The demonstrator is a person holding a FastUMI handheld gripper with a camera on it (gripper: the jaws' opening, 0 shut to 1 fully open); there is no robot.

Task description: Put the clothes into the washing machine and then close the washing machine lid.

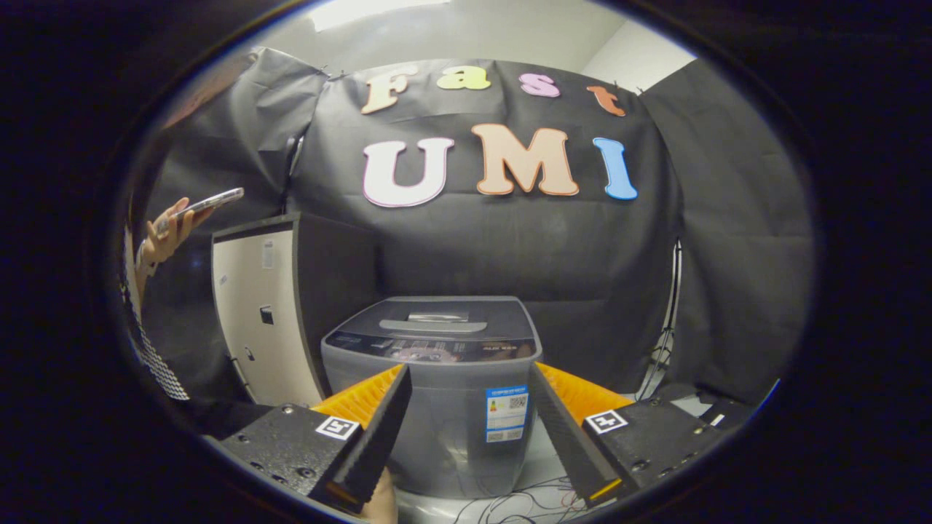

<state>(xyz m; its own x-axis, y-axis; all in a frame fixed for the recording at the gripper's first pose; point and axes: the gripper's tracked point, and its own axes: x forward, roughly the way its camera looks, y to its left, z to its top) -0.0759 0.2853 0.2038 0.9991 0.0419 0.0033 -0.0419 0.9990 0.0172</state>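
A small grey top-loading washing machine point(444, 407) stands just ahead of my fingers, its lid point(435, 320) lying flat and closed on top. A label sticks to its front wall. My gripper point(470, 378) is open, with nothing held; the machine's front shows through the wide gap between the fingers point(378, 429). I see no clothes here.
A white and dark cabinet point(269, 320) stands left of the machine. A person's hand point(171, 233) holds a phone point(207, 202) beyond the cabinet. Cables point(524, 506) lie on the floor in front of the machine. Black cloth point(728, 255) walls the booth behind.
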